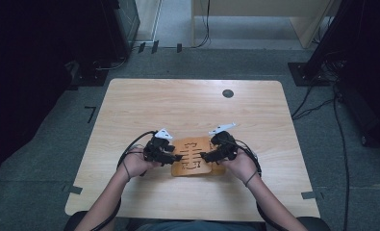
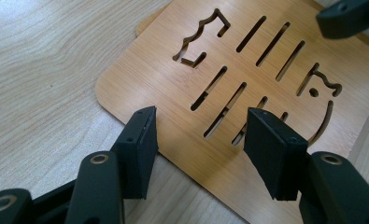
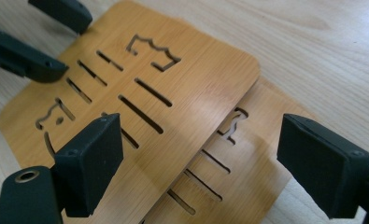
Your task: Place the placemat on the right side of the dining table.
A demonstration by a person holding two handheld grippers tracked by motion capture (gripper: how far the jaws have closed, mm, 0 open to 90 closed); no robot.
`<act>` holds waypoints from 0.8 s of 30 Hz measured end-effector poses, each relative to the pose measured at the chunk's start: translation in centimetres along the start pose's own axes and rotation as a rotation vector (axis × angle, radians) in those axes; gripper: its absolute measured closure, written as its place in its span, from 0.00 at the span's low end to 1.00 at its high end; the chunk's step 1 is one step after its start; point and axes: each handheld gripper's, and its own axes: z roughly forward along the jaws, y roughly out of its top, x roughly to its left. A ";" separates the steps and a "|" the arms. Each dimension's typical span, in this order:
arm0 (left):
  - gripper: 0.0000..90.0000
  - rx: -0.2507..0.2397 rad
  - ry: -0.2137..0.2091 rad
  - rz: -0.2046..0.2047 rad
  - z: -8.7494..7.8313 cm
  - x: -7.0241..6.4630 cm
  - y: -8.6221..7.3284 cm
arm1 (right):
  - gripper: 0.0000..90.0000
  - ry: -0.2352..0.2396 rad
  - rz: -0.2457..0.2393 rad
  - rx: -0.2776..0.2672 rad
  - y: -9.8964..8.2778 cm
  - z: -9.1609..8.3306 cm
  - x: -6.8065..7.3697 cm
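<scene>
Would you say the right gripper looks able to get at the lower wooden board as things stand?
Probably yes: the right gripper stands open, and the lower board juts out from under the top board right between its jaws, with nothing over that edge.

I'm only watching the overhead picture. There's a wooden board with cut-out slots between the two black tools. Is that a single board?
Observer: No, two. In the right gripper view a top board lies partly over a second board, which pokes out from under one side.
Operator: Are the tools squeezing it?
Observer: The left gripper isn't. Its jaws stand apart over the top board's edge and pinch nothing.
Operator: And the other one?
Observer: The right gripper is open too. Its jaws are spread wide over the place where the two boards overlap.
</scene>
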 end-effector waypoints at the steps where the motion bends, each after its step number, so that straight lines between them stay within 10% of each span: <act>1: 0.48 0.000 0.001 0.003 0.0 0.0 0.0 | 0.16 -0.006 -0.013 0.008 0.0 0.1 0.1; 17: 0.48 0.002 0.010 0.017 0.1 -0.2 0.0 | 0.42 0.016 0.232 0.145 1.6 0.4 0.5; 24: 0.48 0.002 0.010 0.017 0.1 -0.2 0.0 | 0.47 0.029 0.262 0.177 2.3 0.6 0.1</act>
